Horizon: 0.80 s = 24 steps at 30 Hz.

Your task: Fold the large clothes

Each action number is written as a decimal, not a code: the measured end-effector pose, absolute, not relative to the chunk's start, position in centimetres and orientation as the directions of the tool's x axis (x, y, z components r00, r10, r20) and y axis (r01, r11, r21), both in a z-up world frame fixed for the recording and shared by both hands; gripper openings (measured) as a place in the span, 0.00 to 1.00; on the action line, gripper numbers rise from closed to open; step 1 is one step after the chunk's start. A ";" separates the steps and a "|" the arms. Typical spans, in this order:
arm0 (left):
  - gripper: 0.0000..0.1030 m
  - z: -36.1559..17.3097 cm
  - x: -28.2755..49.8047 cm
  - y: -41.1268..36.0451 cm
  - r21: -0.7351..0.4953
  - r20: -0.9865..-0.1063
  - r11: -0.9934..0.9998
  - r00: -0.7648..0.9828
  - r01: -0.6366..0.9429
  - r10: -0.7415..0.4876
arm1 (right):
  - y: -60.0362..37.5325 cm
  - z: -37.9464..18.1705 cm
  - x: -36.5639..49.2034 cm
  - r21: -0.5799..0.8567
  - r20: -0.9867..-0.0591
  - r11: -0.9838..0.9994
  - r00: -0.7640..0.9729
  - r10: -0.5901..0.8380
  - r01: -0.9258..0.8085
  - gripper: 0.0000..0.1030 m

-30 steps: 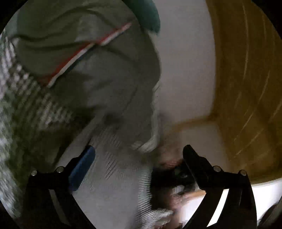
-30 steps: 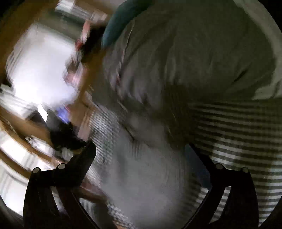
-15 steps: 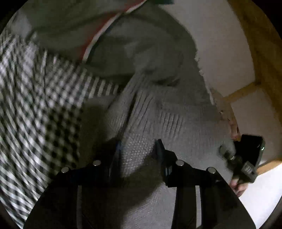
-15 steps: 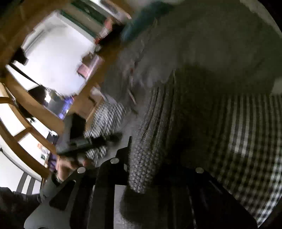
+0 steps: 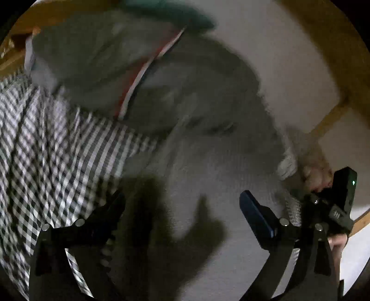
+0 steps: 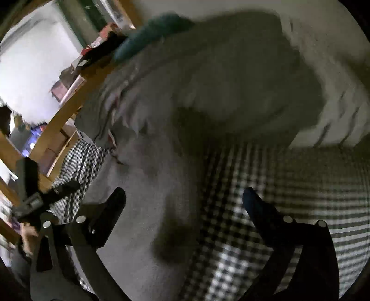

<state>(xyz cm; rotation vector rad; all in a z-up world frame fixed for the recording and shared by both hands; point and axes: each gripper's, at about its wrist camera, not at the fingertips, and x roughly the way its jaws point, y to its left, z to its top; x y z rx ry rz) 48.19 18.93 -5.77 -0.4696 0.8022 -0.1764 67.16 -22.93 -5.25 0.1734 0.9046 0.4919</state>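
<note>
A grey knit sweater lies spread on a black-and-white checked cover. My left gripper is open just above the sweater, its fingers apart and empty. My right gripper is open too, over the sweater's edge where it meets the checked cover. In the left wrist view the right gripper's body shows at the right edge. In the right wrist view the left gripper's body shows at the left edge. Both views are blurred.
A grey garment with a red and white stripe lies piled beyond the sweater, with a teal cloth behind it. A wooden frame and a white wall stand at the right. Wooden rails run at the left.
Both grippers were shut on the sweater half a second ago. Both have opened and let it go, and they have pulled back a little.
</note>
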 end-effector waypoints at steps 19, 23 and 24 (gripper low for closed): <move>0.96 -12.5 51.0 15.1 -0.179 -0.832 0.980 0.545 -0.084 -0.105 | -14.4 -9.0 58.5 0.138 -0.861 0.902 0.400 0.313 -0.408 0.97; 0.96 -12.4 50.9 14.6 -0.154 -0.829 0.984 0.554 -0.087 -0.081 | -12.8 -12.9 58.1 -0.004 -0.861 0.907 0.462 0.211 -0.422 0.98; 0.96 -12.3 51.0 14.5 -0.156 -0.828 0.984 0.554 -0.087 -0.082 | -13.3 -13.4 58.6 0.033 -0.859 0.911 0.454 0.236 -0.412 0.98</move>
